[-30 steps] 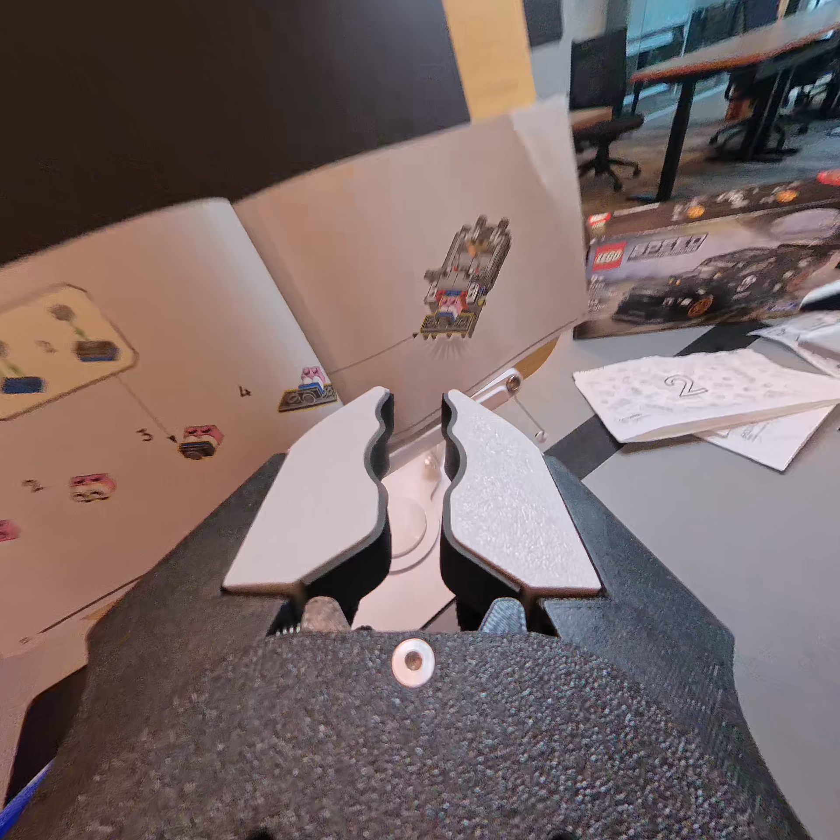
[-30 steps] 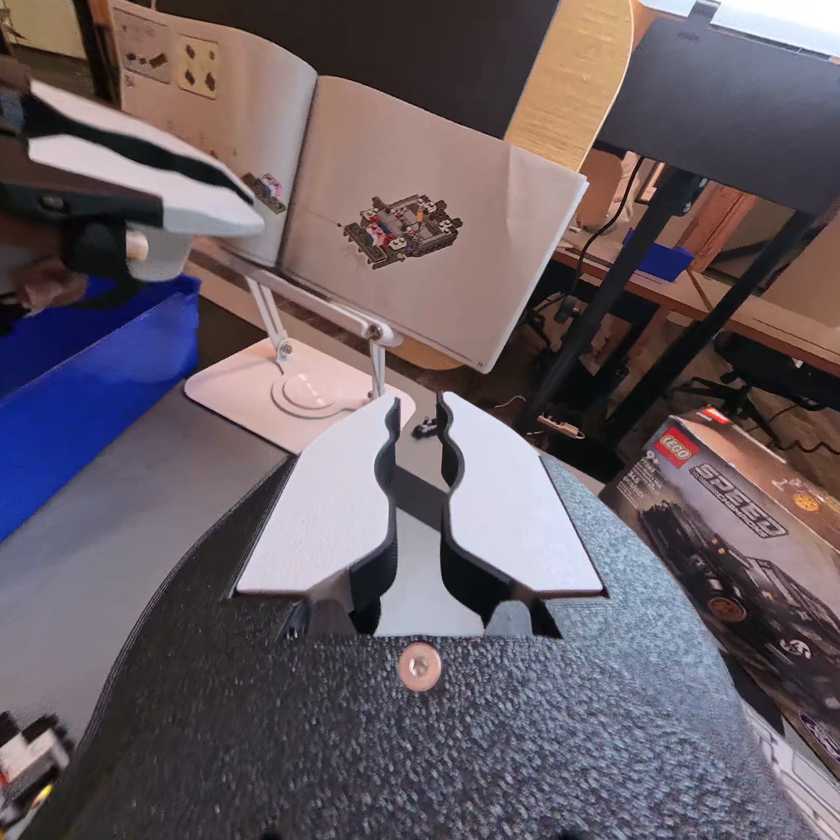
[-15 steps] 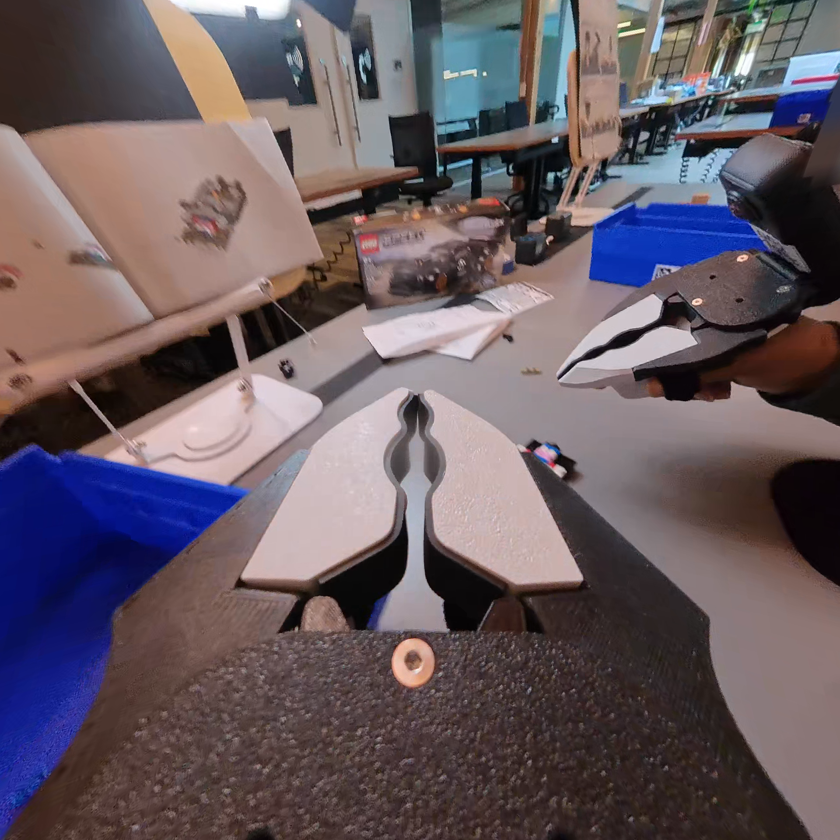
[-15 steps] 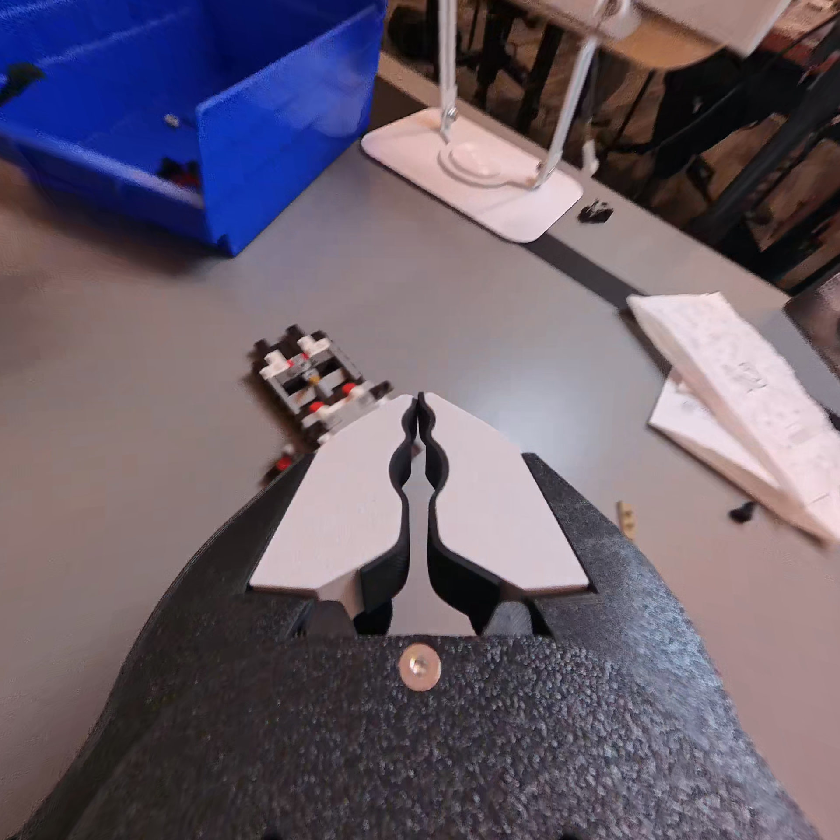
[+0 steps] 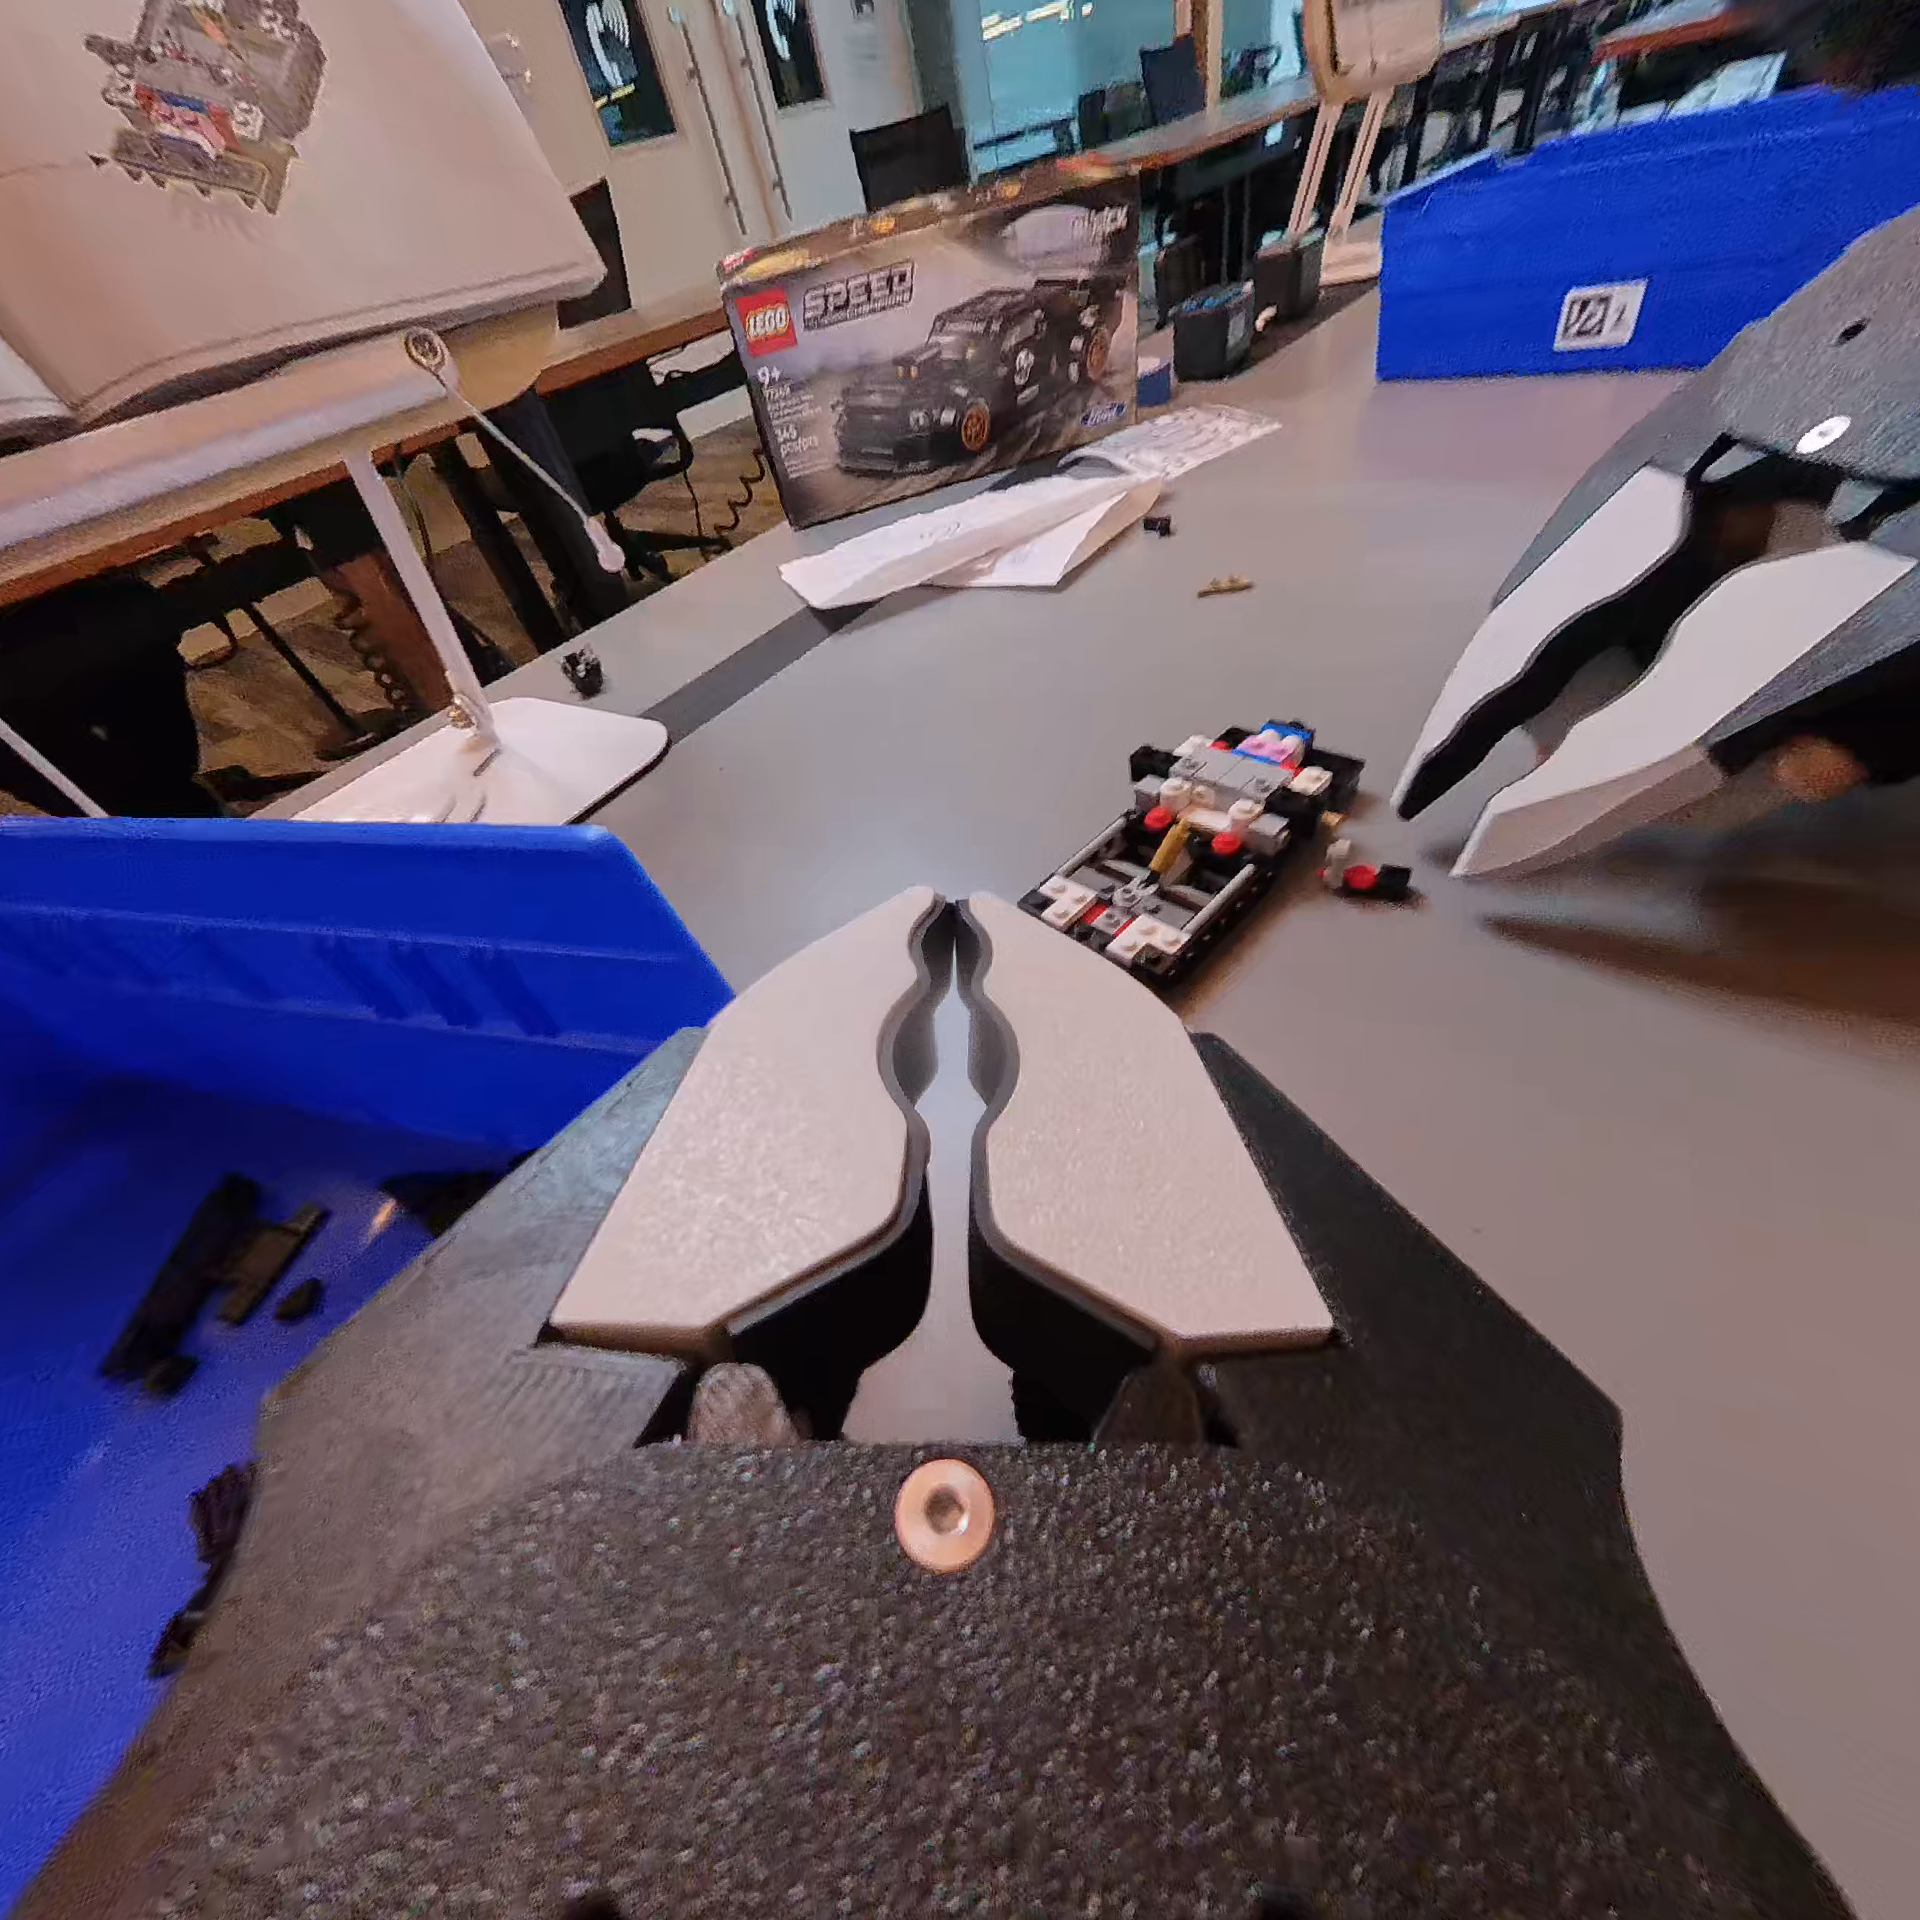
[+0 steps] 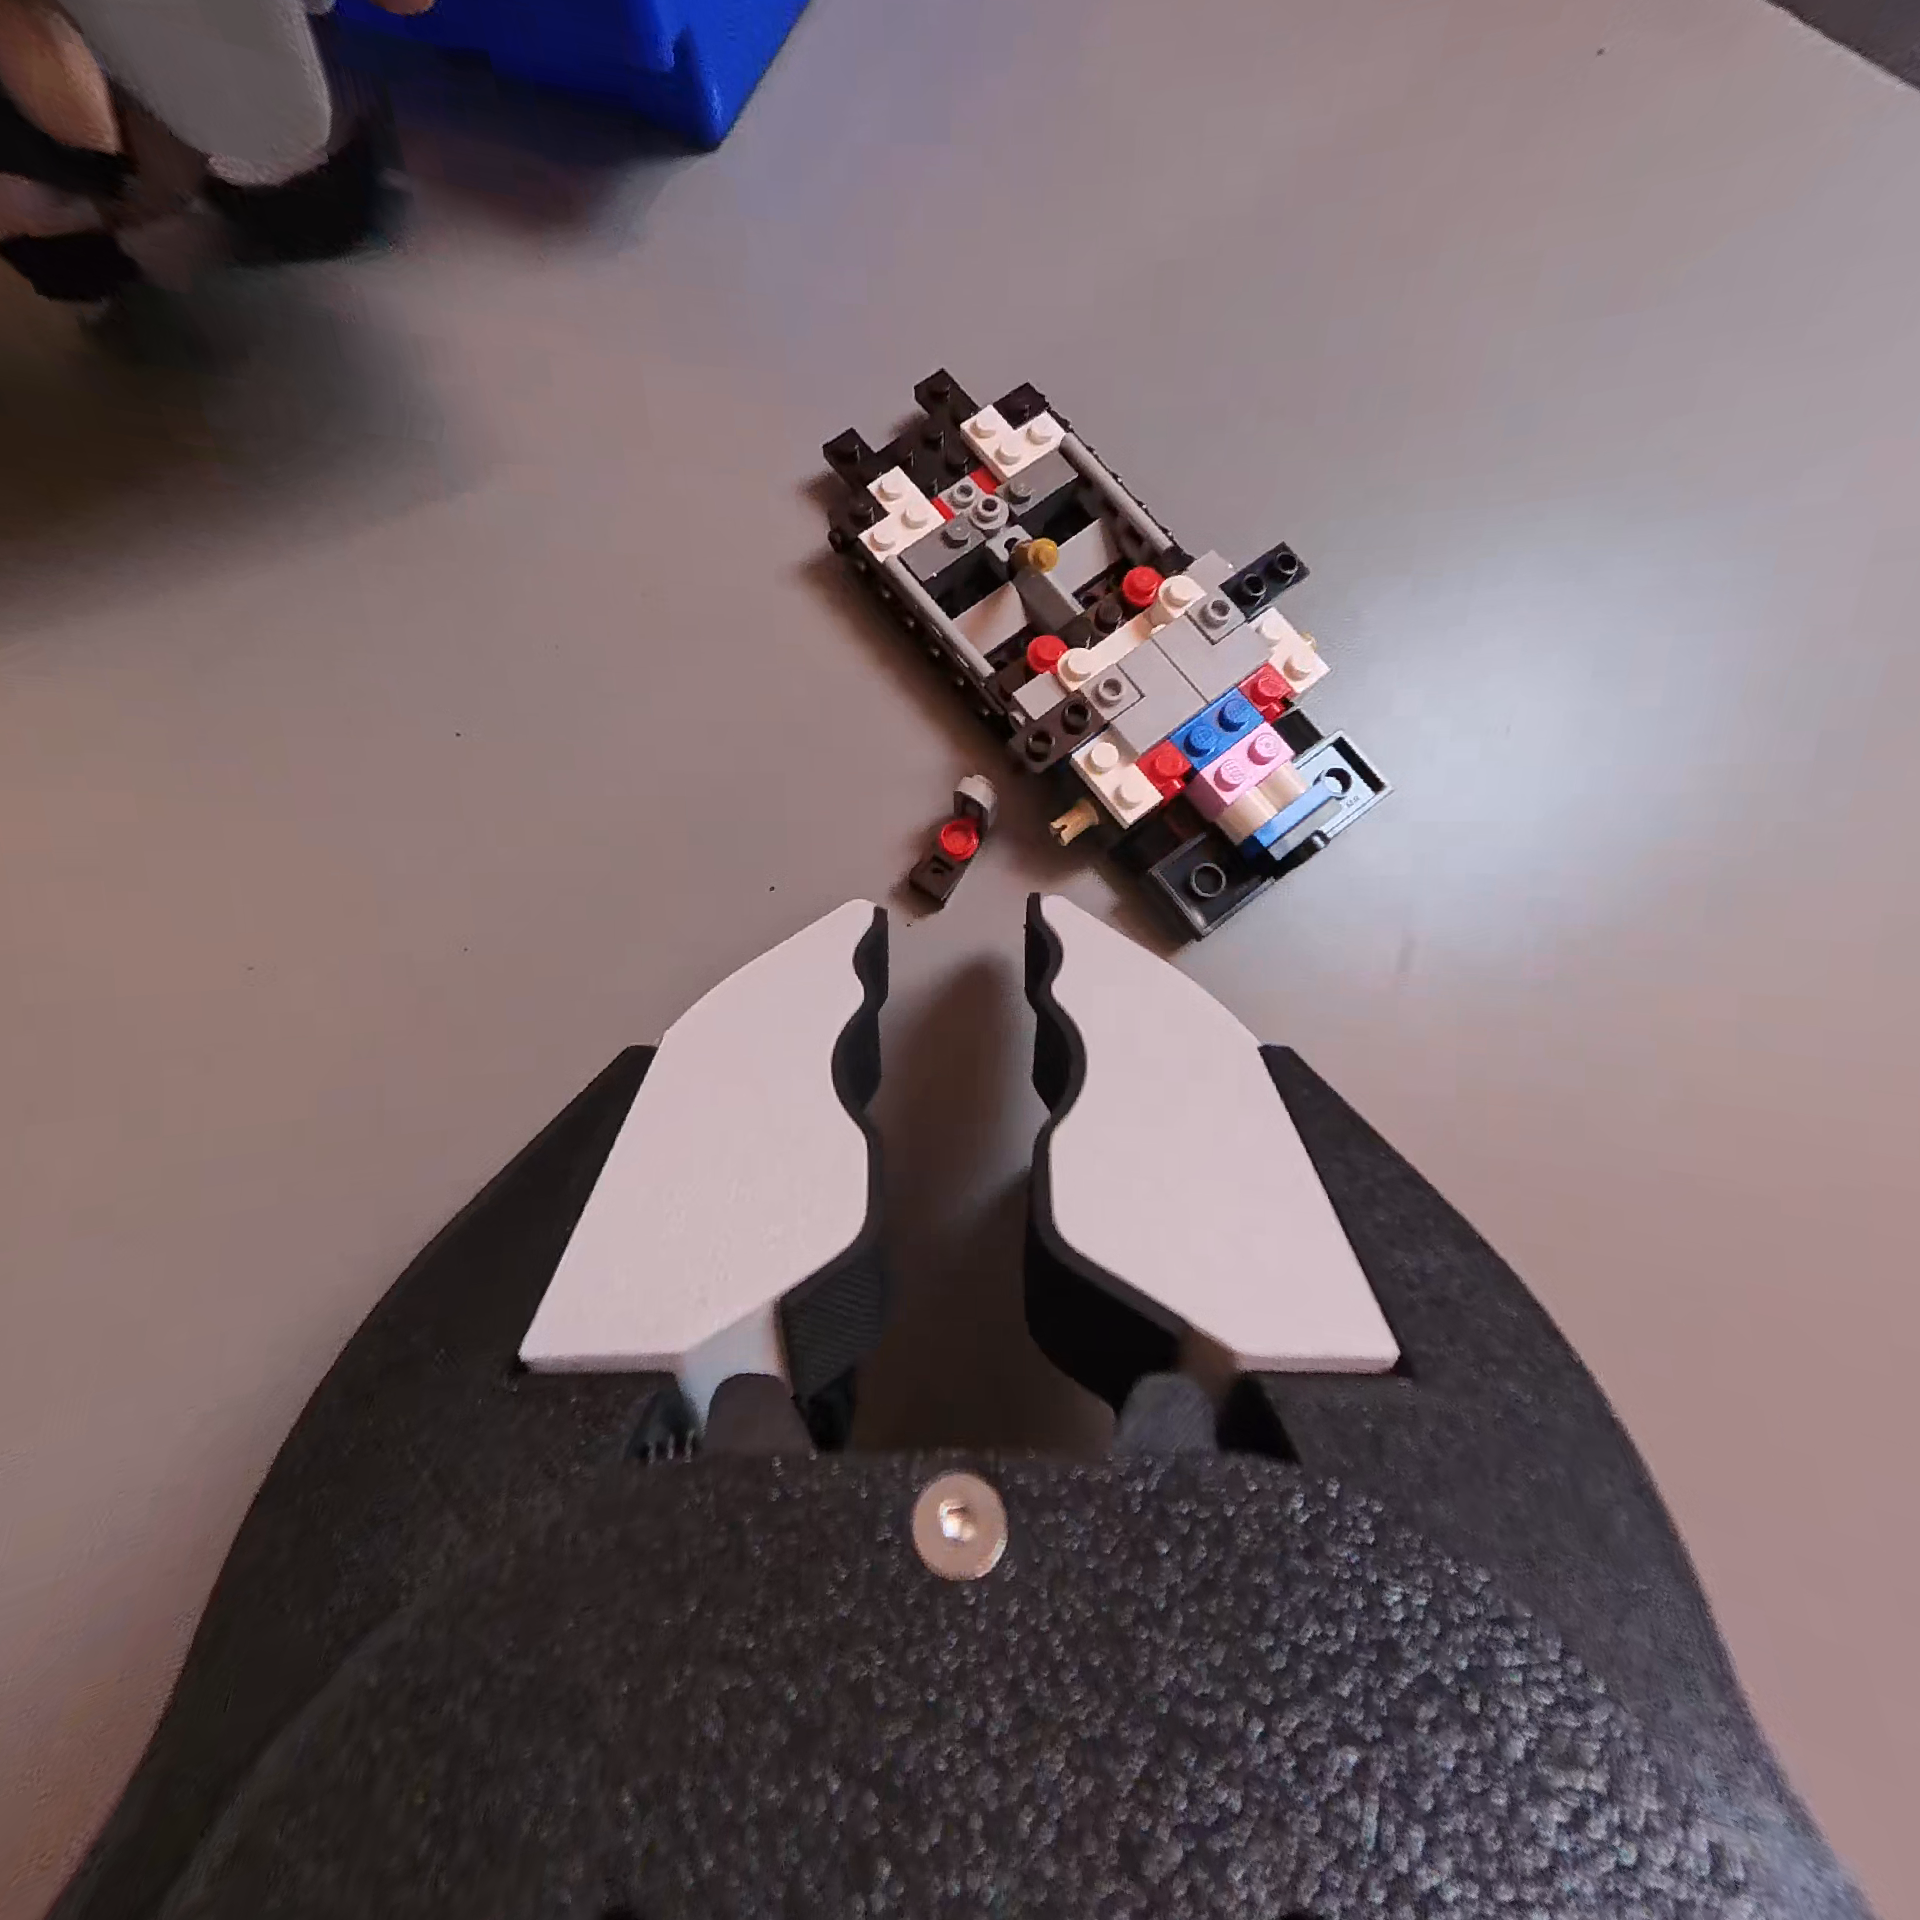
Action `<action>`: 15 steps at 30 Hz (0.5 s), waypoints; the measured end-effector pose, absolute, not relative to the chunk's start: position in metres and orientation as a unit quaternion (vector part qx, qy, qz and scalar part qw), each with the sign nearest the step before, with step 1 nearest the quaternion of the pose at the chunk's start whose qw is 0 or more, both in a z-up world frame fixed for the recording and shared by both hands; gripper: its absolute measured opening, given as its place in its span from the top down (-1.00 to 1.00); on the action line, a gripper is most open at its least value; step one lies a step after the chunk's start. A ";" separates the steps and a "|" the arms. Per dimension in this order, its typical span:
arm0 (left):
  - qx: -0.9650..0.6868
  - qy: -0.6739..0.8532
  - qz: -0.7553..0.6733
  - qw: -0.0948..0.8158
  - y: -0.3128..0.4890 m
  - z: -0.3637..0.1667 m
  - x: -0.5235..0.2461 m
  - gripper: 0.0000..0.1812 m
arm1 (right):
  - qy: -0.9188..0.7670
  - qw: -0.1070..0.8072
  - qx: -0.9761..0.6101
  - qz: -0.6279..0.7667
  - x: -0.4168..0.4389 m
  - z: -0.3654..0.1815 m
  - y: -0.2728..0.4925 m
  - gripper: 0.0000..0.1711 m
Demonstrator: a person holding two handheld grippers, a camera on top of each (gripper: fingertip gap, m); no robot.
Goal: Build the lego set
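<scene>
I see my right gripper [image 6: 954, 912] parted and empty, low over the grey table [image 6: 1558, 1039]. A small loose piece [image 6: 951, 847] with a red stud lies just past its tips. Just beside that sits the brick chassis [image 6: 1101, 644]. Top left, a blue bin [image 6: 644, 52] and the blurred left gripper [image 6: 223, 94].

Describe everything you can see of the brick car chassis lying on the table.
The brick car chassis is a flat, part-built frame of black plates and grey side beams, topped with white, grey, red, blue and pink studded pieces and a tan-tipped lever in the middle. It looks like plastic. It lies studs-up, diagonally on the grey table, held by neither gripper. A small loose black piece with a red stud lies just beside it, apart, ahead of the open right gripper.
</scene>
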State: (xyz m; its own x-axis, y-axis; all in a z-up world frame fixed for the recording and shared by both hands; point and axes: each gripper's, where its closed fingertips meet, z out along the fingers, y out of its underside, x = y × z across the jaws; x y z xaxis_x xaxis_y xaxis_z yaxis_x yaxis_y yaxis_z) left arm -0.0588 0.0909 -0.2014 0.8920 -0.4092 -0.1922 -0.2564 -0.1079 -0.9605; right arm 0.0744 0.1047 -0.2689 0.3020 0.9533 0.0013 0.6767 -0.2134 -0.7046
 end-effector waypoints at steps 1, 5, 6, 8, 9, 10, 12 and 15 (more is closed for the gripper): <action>-0.738 0.226 -0.065 0.632 0.089 -0.200 -0.056 1.00 | -0.543 0.307 -0.749 0.224 0.074 -0.269 0.106 0.71; -0.740 0.250 -0.052 0.622 0.087 -0.208 -0.050 1.00 | -0.568 0.285 -0.745 0.202 0.070 -0.274 0.101 0.62; -0.741 0.253 -0.051 0.620 0.088 -0.209 -0.049 1.00 | -0.574 0.280 -0.745 0.192 0.070 -0.275 0.100 0.62; -0.743 0.252 -0.050 0.618 0.088 -0.210 -0.050 1.00 | -0.579 0.273 -0.747 0.177 0.069 -0.278 0.102 0.63; -0.743 0.250 -0.052 0.618 0.088 -0.211 -0.050 1.00 | -0.582 0.269 -0.747 0.175 0.068 -0.278 0.103 0.65; -0.744 0.249 -0.054 0.618 0.088 -0.211 -0.051 1.00 | -0.583 0.265 -0.747 0.177 0.067 -0.278 0.103 0.66; -0.745 0.247 -0.057 0.617 0.088 -0.212 -0.051 1.00 | -0.588 0.260 -0.745 0.179 0.066 -0.278 0.103 0.70; -0.746 0.256 -0.057 0.612 0.088 -0.214 -0.049 1.00 | -0.592 0.268 -0.740 0.175 0.066 -0.278 0.107 0.88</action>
State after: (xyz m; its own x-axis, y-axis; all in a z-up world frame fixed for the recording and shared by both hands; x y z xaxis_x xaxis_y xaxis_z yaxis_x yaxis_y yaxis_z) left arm -0.0490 0.0877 -0.2139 0.8629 -0.4513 -0.2277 -0.3117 -0.1206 -0.9425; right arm 0.0659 0.1071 -0.2784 0.2385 0.9694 0.0588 0.7821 -0.1558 -0.6034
